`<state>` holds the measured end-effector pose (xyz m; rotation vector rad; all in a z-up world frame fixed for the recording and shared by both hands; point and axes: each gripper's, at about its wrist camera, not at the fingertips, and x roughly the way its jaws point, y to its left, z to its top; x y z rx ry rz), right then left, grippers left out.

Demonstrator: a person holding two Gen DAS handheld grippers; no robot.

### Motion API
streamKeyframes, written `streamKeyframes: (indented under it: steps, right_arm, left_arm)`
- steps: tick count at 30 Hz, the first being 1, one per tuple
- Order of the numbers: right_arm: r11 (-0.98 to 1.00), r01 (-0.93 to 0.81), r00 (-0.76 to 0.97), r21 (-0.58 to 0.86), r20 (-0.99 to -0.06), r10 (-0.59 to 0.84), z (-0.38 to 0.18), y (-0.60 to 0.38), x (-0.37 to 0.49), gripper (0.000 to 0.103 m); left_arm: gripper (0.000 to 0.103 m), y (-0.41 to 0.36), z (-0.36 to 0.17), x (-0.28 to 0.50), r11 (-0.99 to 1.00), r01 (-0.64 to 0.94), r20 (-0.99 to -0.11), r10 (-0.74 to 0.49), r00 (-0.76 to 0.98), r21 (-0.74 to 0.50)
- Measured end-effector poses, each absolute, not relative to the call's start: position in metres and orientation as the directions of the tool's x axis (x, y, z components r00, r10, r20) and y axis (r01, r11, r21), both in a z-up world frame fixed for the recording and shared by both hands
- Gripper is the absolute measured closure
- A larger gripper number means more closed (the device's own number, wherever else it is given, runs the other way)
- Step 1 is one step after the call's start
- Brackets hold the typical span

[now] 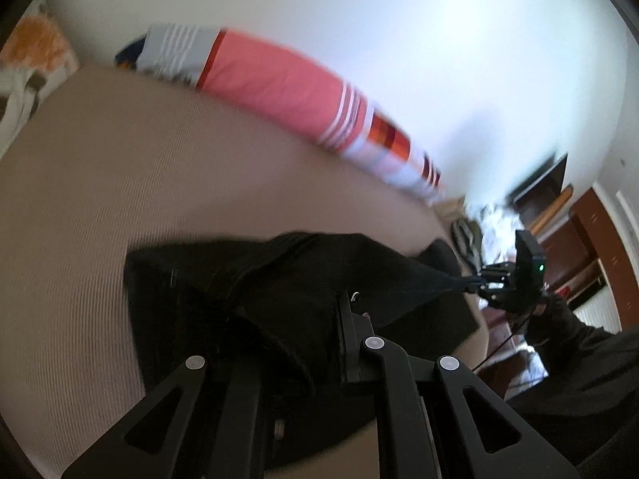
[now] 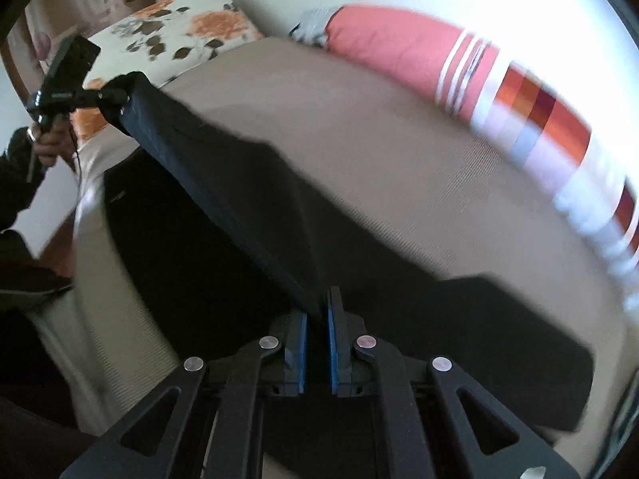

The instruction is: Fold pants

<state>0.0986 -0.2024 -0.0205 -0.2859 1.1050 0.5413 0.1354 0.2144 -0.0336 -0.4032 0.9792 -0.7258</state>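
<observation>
Black pants (image 1: 247, 287) lie on a beige bed (image 1: 100, 199), partly lifted. My left gripper (image 1: 319, 319) is shut on a pants edge; cloth hides its left finger. It also shows in the right wrist view (image 2: 116, 94), holding one end of a raised, stretched edge of the pants (image 2: 223, 183). My right gripper (image 2: 317, 303) is shut on the other end of that edge, blue pads pinching the cloth. It shows in the left wrist view (image 1: 479, 283) at the right, gripping a pulled-out corner. The rest of the pants (image 2: 499, 343) lies flat on the bed.
A pink striped pillow (image 1: 279, 80) lies along the far side of the bed against a white wall (image 1: 399, 20). A floral pillow (image 2: 179, 36) sits at one end. Wooden furniture (image 1: 579, 239) and clutter stand past the bed's edge.
</observation>
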Motion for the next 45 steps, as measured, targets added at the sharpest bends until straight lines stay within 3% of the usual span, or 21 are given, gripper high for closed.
streamKeyframes:
  steps: [7,12,13,14,16,18,22,25,28,30,32,33,37,41,45]
  right_arm:
    - [0.853,-0.507,0.227,0.121,-0.937,0.267,-0.088,-0.195,0.064,0.097]
    - [0.859,-0.504,0.219,0.088,-0.949,0.226,-0.105,-0.186,0.065,0.096]
    - [0.86,-0.505,0.226,0.078,-0.949,0.219,-0.104,-0.185,0.065,0.096]
    - [0.86,-0.504,0.227,0.076,-0.95,0.217,-0.104,-0.185,0.067,0.096]
    - [0.862,-0.502,0.232,0.069,-0.95,0.211,-0.105,-0.183,0.066,0.096]
    - [0.863,-0.501,0.24,0.066,-0.948,0.211,-0.104,-0.183,0.065,0.096]
    - [0.865,-0.498,0.251,0.064,-0.944,0.214,-0.106,-0.185,0.063,0.095]
    - [0.863,-0.501,0.255,0.064,-0.942,0.217,-0.107,-0.185,0.061,0.095]
    - [0.865,-0.497,0.258,0.071,-0.94,0.225,-0.106,-0.187,0.06,0.095]
    - [0.867,-0.494,0.263,0.07,-0.938,0.225,-0.106,-0.187,0.058,0.095]
    - [0.869,-0.491,0.269,0.068,-0.936,0.226,-0.106,-0.188,0.059,0.095]
    - [0.873,-0.483,0.273,0.07,-0.935,0.226,-0.105,-0.189,0.058,0.095]
    - [0.889,-0.454,0.326,0.061,-0.917,0.229,-0.085,-0.191,0.052,0.096]
    - [0.902,-0.424,0.392,0.073,-0.884,0.256,-0.048,-0.193,0.042,0.096]
    - [0.9,-0.43,0.391,0.065,-0.886,0.251,-0.038,-0.19,0.024,0.096]
  left_arm:
    - [0.084,0.216,-0.087,0.094,0.783,0.313,-0.748,-0.615,0.25,-0.538]
    - [0.076,0.213,-0.083,0.078,0.836,0.29,-0.805,-0.537,0.252,-0.467]
    - [0.068,0.213,-0.079,0.076,0.848,0.284,-0.816,-0.517,0.257,-0.447]
    - [0.047,0.213,-0.075,0.074,0.867,0.271,-0.834,-0.484,0.264,-0.418]
    - [0.027,0.22,-0.068,0.067,0.911,0.225,-0.871,-0.4,0.286,-0.345]
    - [0.027,0.232,-0.06,0.057,0.922,0.174,-0.866,-0.384,0.319,-0.345]
    - [0.027,0.248,-0.05,0.042,0.827,-0.003,-0.78,-0.529,0.334,-0.562]
    - [0.028,0.238,-0.053,0.041,0.781,-0.09,-0.76,-0.565,0.322,-0.618]
    - [0.039,0.225,-0.066,0.045,0.749,-0.167,-0.758,-0.582,0.295,-0.641]
    - [0.051,0.216,-0.077,0.052,0.745,-0.213,-0.771,-0.575,0.275,-0.632]
    - [0.069,0.214,-0.083,0.058,0.757,-0.237,-0.789,-0.547,0.279,-0.609]
    - [0.072,0.213,-0.085,0.063,0.765,-0.246,-0.798,-0.53,0.287,-0.595]
    - [0.086,0.214,-0.056,0.079,0.779,-0.186,-0.778,-0.51,0.366,-0.598]
    - [0.086,0.207,-0.012,0.104,0.829,-0.025,-0.754,-0.495,0.432,-0.559]
    - [0.086,0.204,-0.021,0.113,0.863,0.066,-0.788,-0.486,0.378,-0.501]
